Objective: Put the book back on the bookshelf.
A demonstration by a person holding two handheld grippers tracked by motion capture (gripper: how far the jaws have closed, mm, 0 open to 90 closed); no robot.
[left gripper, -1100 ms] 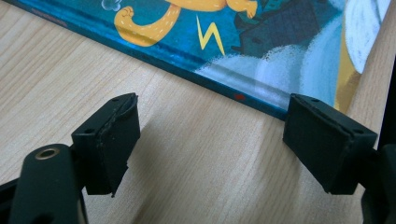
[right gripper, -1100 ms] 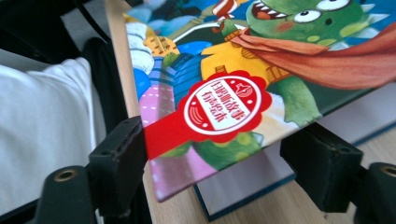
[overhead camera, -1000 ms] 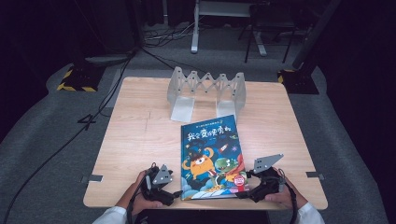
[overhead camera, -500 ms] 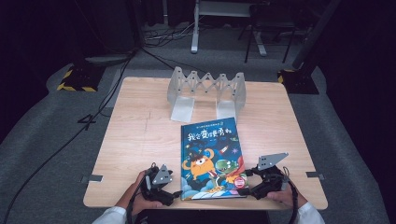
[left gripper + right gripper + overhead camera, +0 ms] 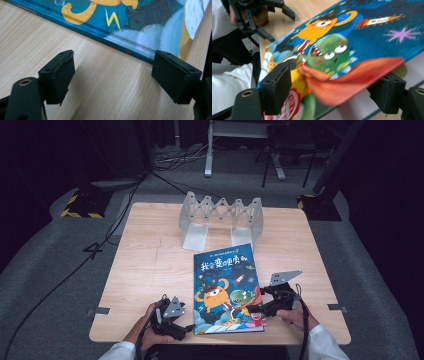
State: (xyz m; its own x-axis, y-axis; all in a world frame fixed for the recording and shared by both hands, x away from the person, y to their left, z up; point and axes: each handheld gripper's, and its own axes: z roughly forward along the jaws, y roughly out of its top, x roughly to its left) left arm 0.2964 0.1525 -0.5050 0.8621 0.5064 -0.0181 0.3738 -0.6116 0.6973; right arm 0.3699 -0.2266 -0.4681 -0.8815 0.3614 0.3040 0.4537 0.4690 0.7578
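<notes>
At the worktop's near edge, my right hand-held gripper straddles the book's cover, jaws just closing; I should pinch squarely. My left hand-held gripper waits spread.

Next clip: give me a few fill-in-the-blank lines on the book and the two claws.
1. The picture book lies flat on the wooden ____.
2. The left claw rests beside the book with its jaws ____.
3. The right claw has its jaws on either side of the book's ____ cover.
4. Behind the book stands a grey folding ____.

Missing words: table; open; lifted front; rack
</notes>
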